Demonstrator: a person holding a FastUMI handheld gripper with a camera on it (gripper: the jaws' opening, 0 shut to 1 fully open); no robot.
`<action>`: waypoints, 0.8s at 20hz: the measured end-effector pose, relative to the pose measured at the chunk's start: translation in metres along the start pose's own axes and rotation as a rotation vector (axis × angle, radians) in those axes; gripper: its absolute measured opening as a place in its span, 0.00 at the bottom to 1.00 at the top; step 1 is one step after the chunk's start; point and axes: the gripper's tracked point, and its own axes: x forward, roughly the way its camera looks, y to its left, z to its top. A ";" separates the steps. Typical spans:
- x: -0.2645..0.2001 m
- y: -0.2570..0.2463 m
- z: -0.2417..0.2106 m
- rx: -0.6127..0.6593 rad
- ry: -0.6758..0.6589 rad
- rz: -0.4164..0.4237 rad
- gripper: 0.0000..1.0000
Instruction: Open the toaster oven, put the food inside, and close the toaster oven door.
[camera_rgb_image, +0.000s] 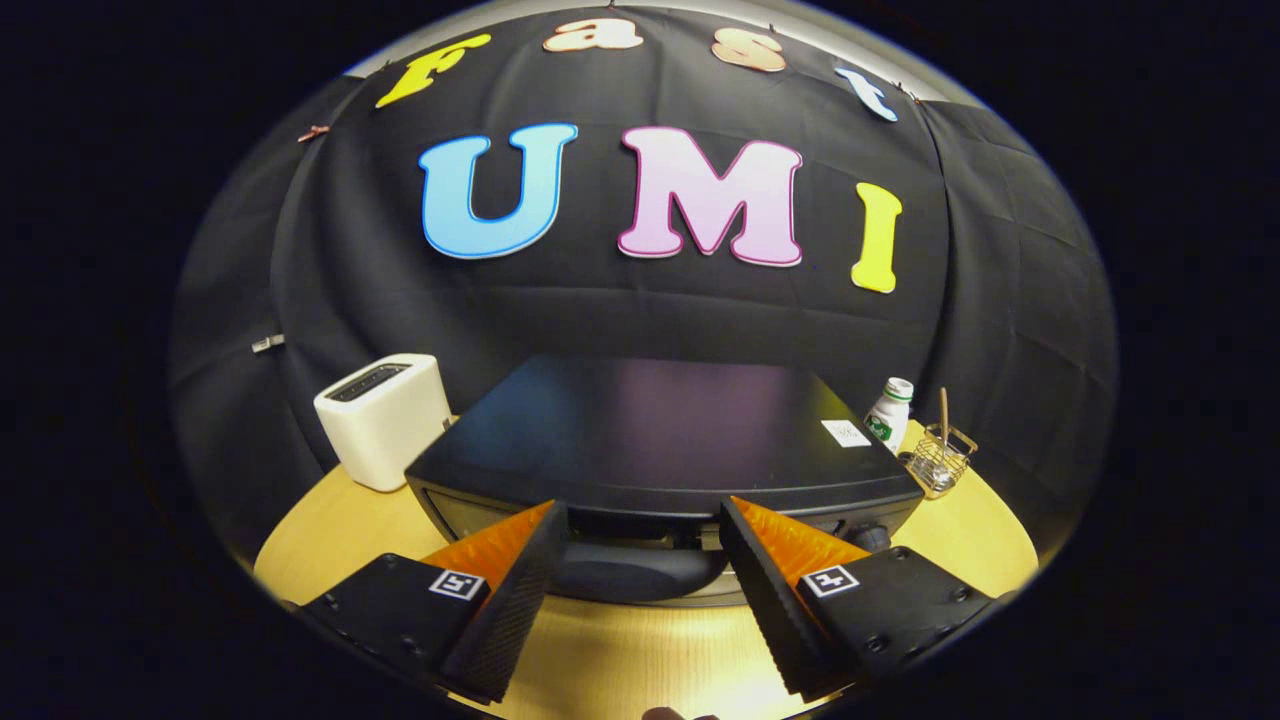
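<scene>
Two fingers of the gripper (640, 520) stand spread wide at the bottom of the gripper view, one to each side of the toaster oven's door handle (632, 572), with nothing pressed between them. The handle is a dark rounded bar lying in the gap, just ahead of the fingertips; whether either finger touches it cannot be told. The toaster oven (655, 430) is a black box sitting on a round wooden table (620, 660), its flat top facing up and its front edge running just above the fingertips. Its door looks closed, with a corner of the glass showing beside the left finger. A small white label (845, 433) sits near the oven's right rear corner.

Left of the oven stands a white toaster (383, 418), close to the oven's side. Right of the oven, near the table's rim, are a white bottle (889, 412) and a small wire basket (940, 458) holding a stick. Bare tabletop lies open below the handle and between the fingers.
</scene>
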 end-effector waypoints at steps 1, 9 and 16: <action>0.001 0.001 -0.002 -0.001 0.002 -0.001 0.99; -0.019 0.008 -0.016 -0.013 0.074 0.034 0.99; -0.050 0.010 -0.040 -0.033 0.104 0.041 0.98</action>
